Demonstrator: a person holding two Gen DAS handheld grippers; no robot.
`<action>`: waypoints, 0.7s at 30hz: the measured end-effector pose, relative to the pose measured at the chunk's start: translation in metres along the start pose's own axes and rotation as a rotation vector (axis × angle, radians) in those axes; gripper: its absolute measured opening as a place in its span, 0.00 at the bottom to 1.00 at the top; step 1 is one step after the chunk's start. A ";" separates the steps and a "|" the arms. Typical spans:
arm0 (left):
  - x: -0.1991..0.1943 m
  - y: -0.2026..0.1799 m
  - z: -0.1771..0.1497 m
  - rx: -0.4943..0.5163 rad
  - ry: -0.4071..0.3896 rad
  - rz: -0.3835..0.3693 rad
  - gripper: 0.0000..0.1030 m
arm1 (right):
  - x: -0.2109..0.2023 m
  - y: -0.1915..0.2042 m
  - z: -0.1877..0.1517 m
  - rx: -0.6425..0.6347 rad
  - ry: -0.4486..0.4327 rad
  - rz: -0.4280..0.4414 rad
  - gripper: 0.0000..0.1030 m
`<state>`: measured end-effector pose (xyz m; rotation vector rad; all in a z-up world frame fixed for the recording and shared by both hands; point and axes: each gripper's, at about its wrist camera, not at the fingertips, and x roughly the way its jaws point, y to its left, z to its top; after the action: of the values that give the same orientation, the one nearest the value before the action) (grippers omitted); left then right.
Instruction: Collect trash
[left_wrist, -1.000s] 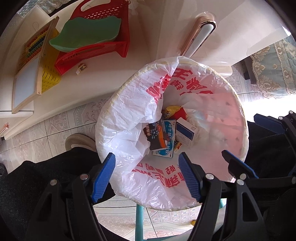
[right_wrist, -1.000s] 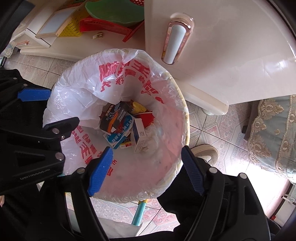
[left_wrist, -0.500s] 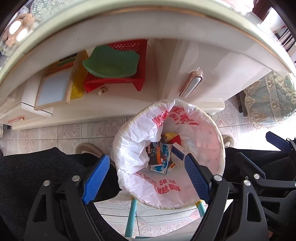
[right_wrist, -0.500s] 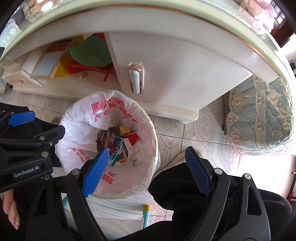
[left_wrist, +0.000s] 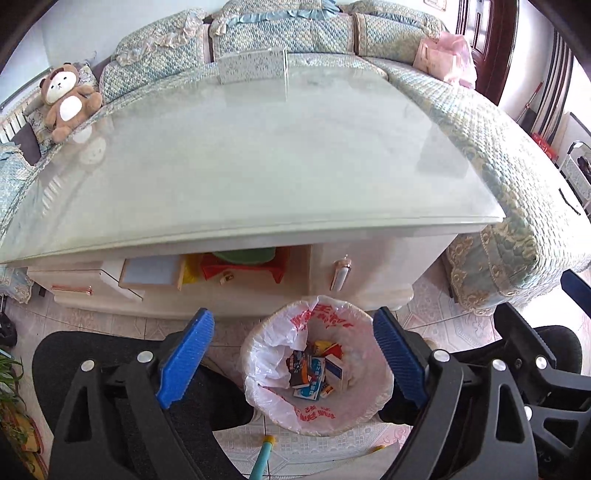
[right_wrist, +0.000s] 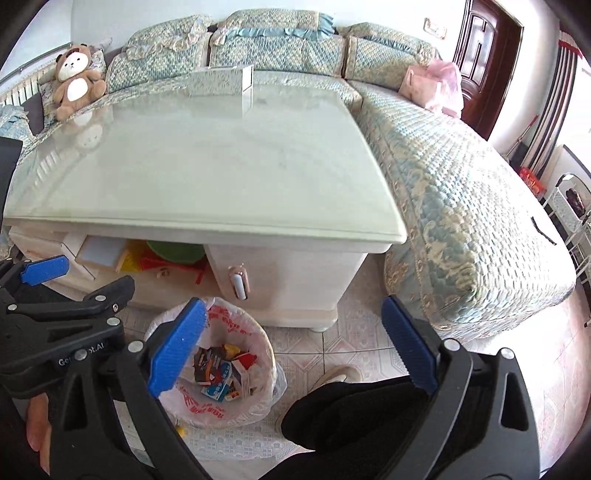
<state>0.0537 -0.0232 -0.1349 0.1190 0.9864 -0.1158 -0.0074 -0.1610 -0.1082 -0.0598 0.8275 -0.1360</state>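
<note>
A round trash bin (left_wrist: 255, 354) lined with a white bag with red print stands on the tiled floor before the coffee table. Several small boxes and wrappers (left_wrist: 317, 369) lie inside it. It also shows in the right wrist view (right_wrist: 266, 354), with the trash (right_wrist: 221, 373) inside. My left gripper (left_wrist: 293, 360) is open and empty, high above the bin. My right gripper (right_wrist: 291, 349) is open and empty, above and to the right of the bin. The left gripper also shows at the left edge of the right wrist view (right_wrist: 74, 284).
A glass-topped coffee table (left_wrist: 258, 155) fills the middle, with a white box (left_wrist: 253, 66) at its far edge. Its open shelf holds a red basket (left_wrist: 243, 267). A quilted sofa (right_wrist: 461, 206) wraps around behind and right. A teddy bear (left_wrist: 68, 99) sits far left.
Both grippers have risen far up and away from the bin, which now looks small. The tabletop and sofa have come into view. Both stay open and empty.
</note>
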 end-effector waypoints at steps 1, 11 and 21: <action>-0.011 0.000 0.003 0.000 -0.028 0.006 0.84 | -0.009 -0.002 0.003 0.008 -0.024 -0.003 0.91; -0.118 0.006 0.018 -0.056 -0.296 0.099 0.93 | -0.093 -0.009 0.025 0.043 -0.261 -0.101 0.94; -0.174 0.015 0.009 -0.101 -0.374 0.054 0.93 | -0.140 -0.018 0.023 0.072 -0.352 -0.087 0.94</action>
<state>-0.0318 -0.0022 0.0158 0.0290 0.6139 -0.0361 -0.0852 -0.1584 0.0113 -0.0502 0.4682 -0.2300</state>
